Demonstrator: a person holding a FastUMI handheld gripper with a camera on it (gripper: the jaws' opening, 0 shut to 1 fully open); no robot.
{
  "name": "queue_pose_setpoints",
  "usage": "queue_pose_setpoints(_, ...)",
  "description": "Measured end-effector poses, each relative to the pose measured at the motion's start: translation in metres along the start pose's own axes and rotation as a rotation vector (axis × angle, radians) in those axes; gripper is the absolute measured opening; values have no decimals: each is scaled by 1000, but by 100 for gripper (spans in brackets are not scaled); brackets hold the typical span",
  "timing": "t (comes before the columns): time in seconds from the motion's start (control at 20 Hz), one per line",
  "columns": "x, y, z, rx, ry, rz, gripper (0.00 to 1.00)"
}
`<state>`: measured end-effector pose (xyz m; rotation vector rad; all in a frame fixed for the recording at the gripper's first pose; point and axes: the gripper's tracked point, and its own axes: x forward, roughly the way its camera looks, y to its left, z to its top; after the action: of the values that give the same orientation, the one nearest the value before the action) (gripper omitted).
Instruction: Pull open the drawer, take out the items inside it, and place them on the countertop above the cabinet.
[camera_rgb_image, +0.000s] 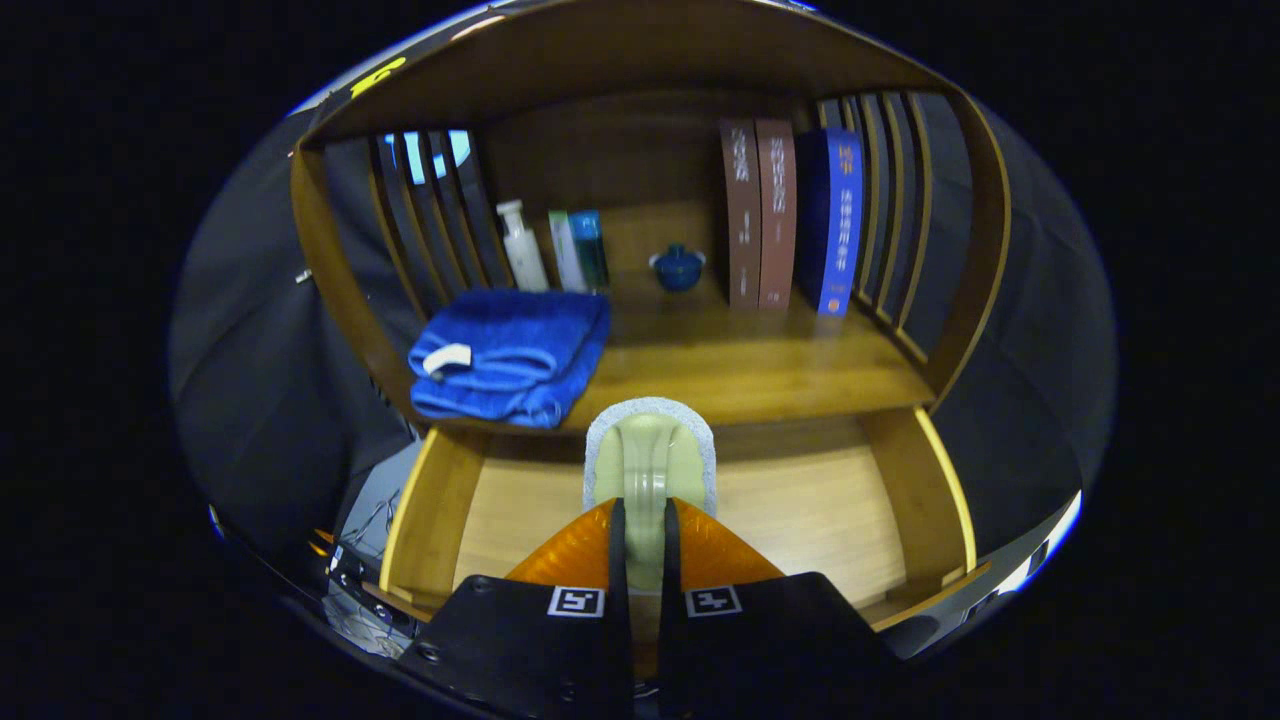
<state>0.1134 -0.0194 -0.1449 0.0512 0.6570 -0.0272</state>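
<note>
The wooden drawer (430, 510) stands pulled open below the cabinet's countertop (760, 370). My gripper (645, 540) is shut on a pale green brush-like item with a grey-white scrubbing rim (650, 450), held upright above the drawer's bare floor and just before the countertop's front edge. A folded blue towel (510, 355) lies on the countertop's left part, its corner overhanging the front edge.
At the back of the countertop stand a white bottle (522, 245), a teal and white box (580, 250), a small blue lidded cup (677, 268) and three upright books (785, 225). Slatted wooden sides and a top board enclose the shelf space.
</note>
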Motion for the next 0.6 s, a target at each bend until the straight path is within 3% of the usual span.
queue_pose_setpoints(0.25, 31, -5, 60, 31, -58, -6, 15)
queue_pose_setpoints(0.35, 50, -4, 75, 71, -46, 21, 15)
queue_pose_setpoints(0.6, 105, -18, 98, 59, 2, -4, 15)
